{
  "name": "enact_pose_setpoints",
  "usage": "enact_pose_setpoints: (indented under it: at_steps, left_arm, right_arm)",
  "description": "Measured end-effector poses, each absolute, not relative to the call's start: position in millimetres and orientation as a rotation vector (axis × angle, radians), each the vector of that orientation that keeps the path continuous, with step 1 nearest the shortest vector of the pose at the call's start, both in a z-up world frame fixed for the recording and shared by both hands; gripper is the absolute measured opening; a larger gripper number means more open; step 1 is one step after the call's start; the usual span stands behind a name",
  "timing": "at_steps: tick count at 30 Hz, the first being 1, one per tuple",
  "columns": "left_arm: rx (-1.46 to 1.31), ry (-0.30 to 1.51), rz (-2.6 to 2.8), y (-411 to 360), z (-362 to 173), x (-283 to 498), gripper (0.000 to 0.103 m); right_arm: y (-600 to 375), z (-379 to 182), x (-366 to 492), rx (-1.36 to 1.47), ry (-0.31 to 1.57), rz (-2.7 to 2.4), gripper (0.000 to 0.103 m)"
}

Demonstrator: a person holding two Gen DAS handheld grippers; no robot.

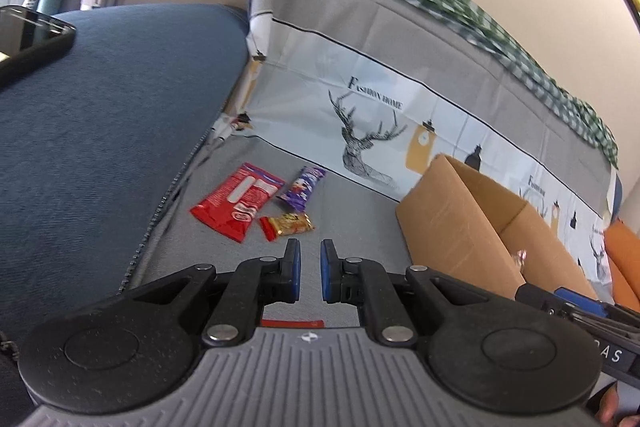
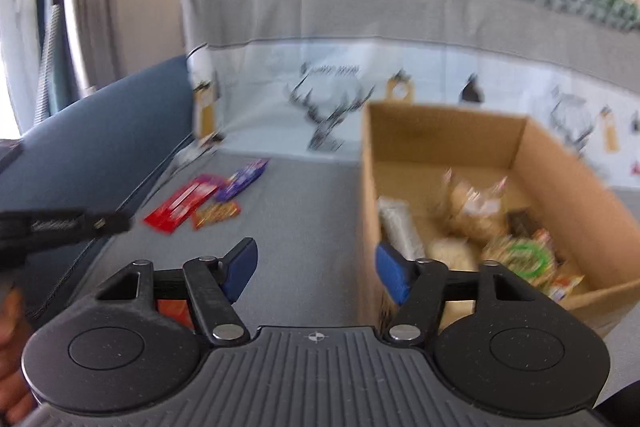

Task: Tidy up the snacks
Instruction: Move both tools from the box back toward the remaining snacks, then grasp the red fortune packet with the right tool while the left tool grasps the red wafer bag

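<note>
On the grey cover of the sofa seat (image 1: 352, 211), three wrapped snacks lie close together beside the blue armrest (image 1: 104, 131): a red packet (image 1: 236, 201), a purple bar (image 1: 303, 185) just beyond it, and a small gold-and-red bar (image 1: 286, 225) nearest the camera. They sit flat and loose, well apart from the cardboard box (image 2: 560, 187) that stands open-topped further along the seat and already holds a jumble of other snack packs, which suggests the box is the collecting place and these three are what remains to go in. The left gripper (image 1: 310, 267) hovers just short of the gold-and-red bar with its blue pads drawn in to a narrow gap and nothing between them. The right gripper (image 2: 316, 269) is spread fairly wide and also empty, held above the seat by the near corner of the box; its view is blurred, so the box's contents cannot be named with confidence.
</note>
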State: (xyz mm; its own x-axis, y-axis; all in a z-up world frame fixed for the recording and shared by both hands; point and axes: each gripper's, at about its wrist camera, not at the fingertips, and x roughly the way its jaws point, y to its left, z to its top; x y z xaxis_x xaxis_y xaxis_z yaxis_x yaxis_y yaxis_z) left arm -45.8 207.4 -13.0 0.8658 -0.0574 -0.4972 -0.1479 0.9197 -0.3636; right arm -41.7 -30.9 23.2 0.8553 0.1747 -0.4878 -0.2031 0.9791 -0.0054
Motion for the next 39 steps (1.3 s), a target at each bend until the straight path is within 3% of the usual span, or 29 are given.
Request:
enact_pose_setpoints:
  at_steps: [8, 12, 22, 26, 30, 35, 39]
  left_arm:
    - [-0.447, 0.489, 0.148, 219.0, -10.8, -56.0, 0.01]
    - [-0.485, 0.497, 0.193, 228.6, -12.2, -57.0, 0.01]
    - [-0.427, 0.612, 0.22, 224.9, -14.7, -37.7, 0.016]
    - [-0.359, 0.666, 0.226, 217.2, -16.0, -19.2, 0.022]
    - [-0.258, 0.702, 0.213, 208.2, -16.4, 21.3, 0.047]
    - [-0.184, 0.752, 0.243, 205.4, -28.8, 84.1, 0.057]
    - [-0.139, 0.807, 0.304, 209.7, -49.4, 127.9, 0.076]
  right_arm:
    - [15.7, 0.7, -40.9, -0.11, 0.532, 0.402, 0.067]
    - [46.9, -21.5, -19.9, -0.116, 0.645, 0.504, 0.077]
    - [94.3, -81.5, 14.2, -0.135, 0.814, 0.584, 0.085]
    - [83.3, -81.3, 13.5, -0.154, 0.771, 0.632, 0.066]
    - [57.5, -72.9, 20.0, -0.177, 0.783, 0.642, 0.061]
    - [21.7, -66.8, 20.2, -0.156, 0.8, 0.634, 0.061]
    - [10.6, -71.6, 19.4, -0.129, 0.818, 0.622, 0.063]
